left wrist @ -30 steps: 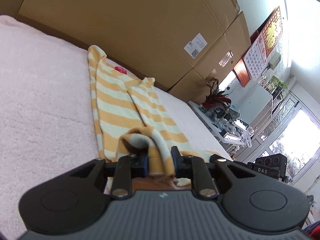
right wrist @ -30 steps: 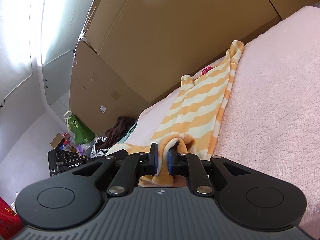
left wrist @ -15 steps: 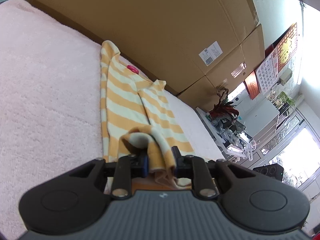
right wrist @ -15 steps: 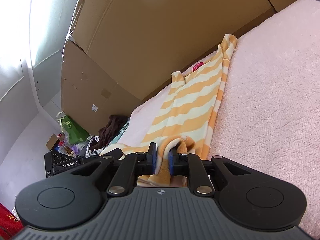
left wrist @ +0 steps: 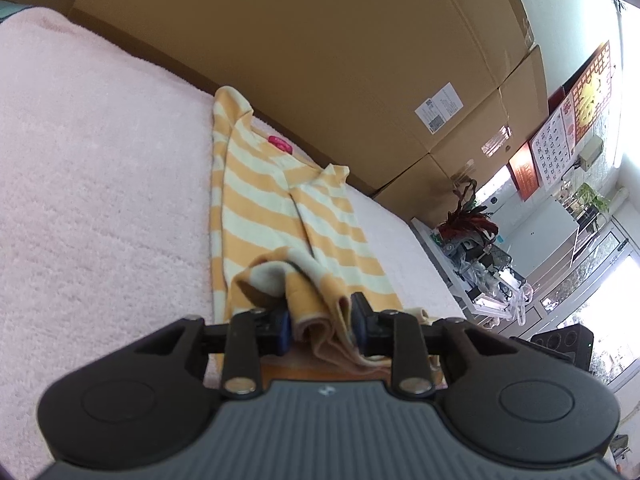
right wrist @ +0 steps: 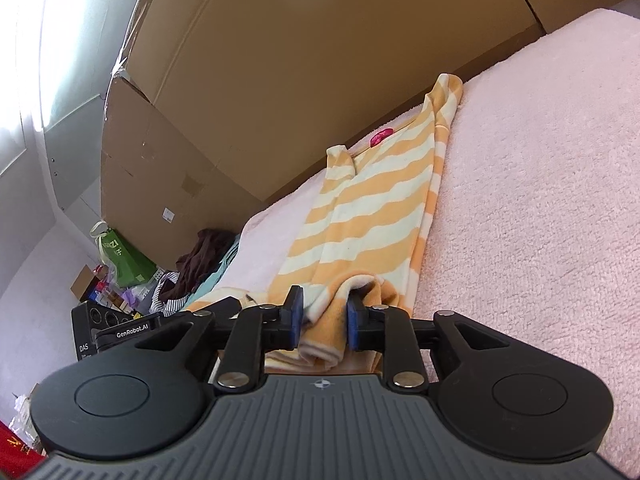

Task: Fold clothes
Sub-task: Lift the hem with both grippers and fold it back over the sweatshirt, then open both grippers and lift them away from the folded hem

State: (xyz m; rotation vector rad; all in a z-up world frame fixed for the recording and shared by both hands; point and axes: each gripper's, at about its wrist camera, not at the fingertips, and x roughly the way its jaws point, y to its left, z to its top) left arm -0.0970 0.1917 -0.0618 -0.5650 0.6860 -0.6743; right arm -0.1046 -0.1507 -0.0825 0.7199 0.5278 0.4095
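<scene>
- A yellow-and-cream striped garment (left wrist: 256,200) lies lengthwise on a pink fleecy blanket (left wrist: 100,200), stretching away from both cameras toward a wall of large cardboard boxes (left wrist: 320,48).
- The garment's near end is bunched up and sits between the jaws of the left gripper (left wrist: 320,320). The jaws have just been opening: a gap shows between the fabric and the blue pads on each side, so the cloth is loose between them, not clamped.
- In the right wrist view the same near end, a rolled fold of cloth, sits between the jaws of the right gripper (right wrist: 322,318). These jaws have also just been opening, and stand slightly apart from the fabric.
- A second ago both pairs of jaws were pinched tight on the bunched cloth; now the fold has slackened and spread wider in each gap.
- The garment is folded into a long narrow strip, with a seam running down its middle.
- A small bright pink label (left wrist: 279,145) shows at the far end, near the boxes.
- Its stripes run crosswise, broad orange-yellow bands alternating with pale cream.
</scene>
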